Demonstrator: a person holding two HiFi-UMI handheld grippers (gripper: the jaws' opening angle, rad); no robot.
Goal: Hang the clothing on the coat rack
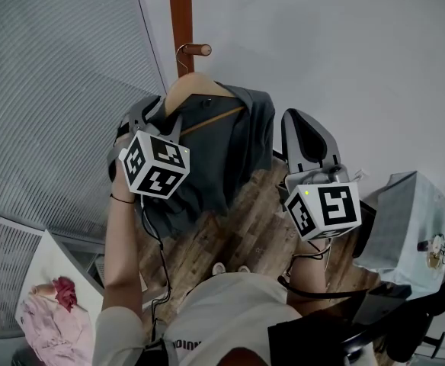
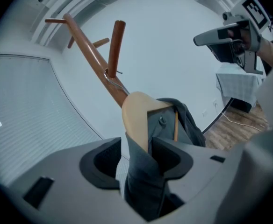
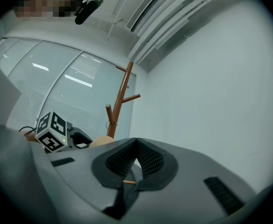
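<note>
Left gripper (image 2: pixel 139 160) jaws apart, grey garment (image 2: pixel 143 185) on hanger (image 2: pixel 136 111) between them; right gripper (image 3: pixel 136 141) jaws closed, empty; coat rack (image 1: pixel 180 21) top cut off.

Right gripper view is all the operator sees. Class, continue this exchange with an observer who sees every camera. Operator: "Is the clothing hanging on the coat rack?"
Observer: Yes. The head view shows the hanger's hook over a peg of the coat rack, with the grey garment draped on the hanger.
Operator: Is the left gripper clamped on it?
Observer: No. The left gripper has its jaws apart, with the fabric between them.
Operator: Is there anything else to hang?
Observer: Pink clothing lies on a white surface at the head view's lower left.
</note>
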